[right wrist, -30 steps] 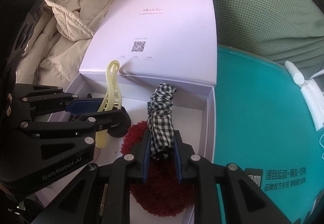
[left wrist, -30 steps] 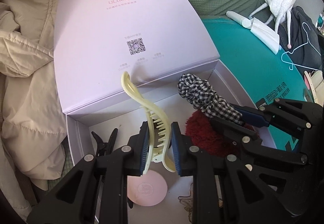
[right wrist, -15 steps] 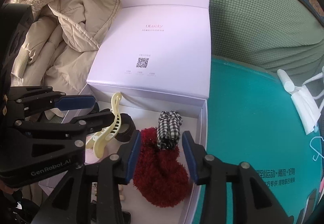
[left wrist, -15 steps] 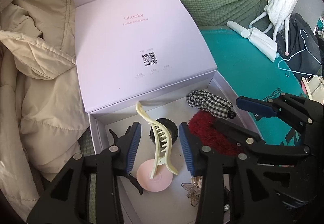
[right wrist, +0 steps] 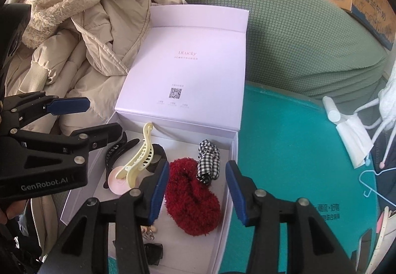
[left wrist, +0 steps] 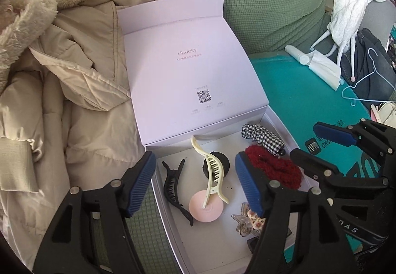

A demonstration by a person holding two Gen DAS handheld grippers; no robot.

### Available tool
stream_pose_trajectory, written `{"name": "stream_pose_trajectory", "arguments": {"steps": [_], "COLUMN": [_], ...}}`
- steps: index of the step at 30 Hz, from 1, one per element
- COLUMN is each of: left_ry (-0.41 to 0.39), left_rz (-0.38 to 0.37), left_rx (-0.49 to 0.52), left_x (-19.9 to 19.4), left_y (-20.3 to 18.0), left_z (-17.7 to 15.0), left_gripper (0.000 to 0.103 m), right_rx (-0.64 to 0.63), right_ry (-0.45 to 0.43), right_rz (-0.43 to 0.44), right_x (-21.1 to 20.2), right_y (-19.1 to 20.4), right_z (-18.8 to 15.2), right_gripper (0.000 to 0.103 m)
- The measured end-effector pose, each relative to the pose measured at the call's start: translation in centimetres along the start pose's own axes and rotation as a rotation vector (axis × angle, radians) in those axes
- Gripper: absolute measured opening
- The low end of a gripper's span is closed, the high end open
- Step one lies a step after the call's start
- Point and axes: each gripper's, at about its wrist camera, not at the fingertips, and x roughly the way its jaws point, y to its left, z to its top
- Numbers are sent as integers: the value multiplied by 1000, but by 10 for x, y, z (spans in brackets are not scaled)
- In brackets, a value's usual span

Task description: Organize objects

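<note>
An open lilac box (left wrist: 170,222) (right wrist: 227,212) with its lid (left wrist: 188,70) laid back holds hair items. A cream claw clip (left wrist: 212,172) (right wrist: 141,157) lies across a pink disc (left wrist: 206,208) and a black round item (left wrist: 222,165). A black clip (left wrist: 173,187), a red fuzzy scrunchie (left wrist: 274,172) (right wrist: 193,197) and a checked scrunchie (left wrist: 262,136) (right wrist: 209,162) lie beside it. My left gripper (left wrist: 195,184) is open and empty above the box. My right gripper (right wrist: 198,194) is open and empty above the red scrunchie.
A beige padded coat (left wrist: 61,90) lies left of the box on a green sofa (left wrist: 267,1). A teal mat (right wrist: 297,150) lies to the right, with a white tube and tissue (left wrist: 319,63), a light blue hanger (left wrist: 366,85) and white cloth (left wrist: 351,1).
My left gripper let go of the cream clip and my right gripper let go of the checked scrunchie. Both opened and drew back up from the box.
</note>
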Motion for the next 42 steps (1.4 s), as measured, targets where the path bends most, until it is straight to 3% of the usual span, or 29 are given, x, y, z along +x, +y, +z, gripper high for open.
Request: {"name": "stream_pose_trajectory", "arguments": {"steps": [8,12,24,32,42], "left_ry": [-48,-53,-115,-129,-149], "left_rz": [7,11,-14,7,-26], "left_rx": [-18,-4,19,53,67], "left_x": [-40,-57,-118,-152,-183], "left_y": [7,6,1,-11,-26], "left_z": [-1,-5,-32,-55,-93], "left_gripper": [75,80,94,97,97], "right_rx": [6,10,21,8,60], "right_ry": [-29,-53,-133,-158,-151], "right_rz": [-54,-72,-86,-108,-149], "right_x": [-36,-54,-112,-146,-175], "right_y": [1,4,10,20,21], "right_z": [1,-2,-18,-41,-74], "right_gripper": [48,56,64,65,65]}}
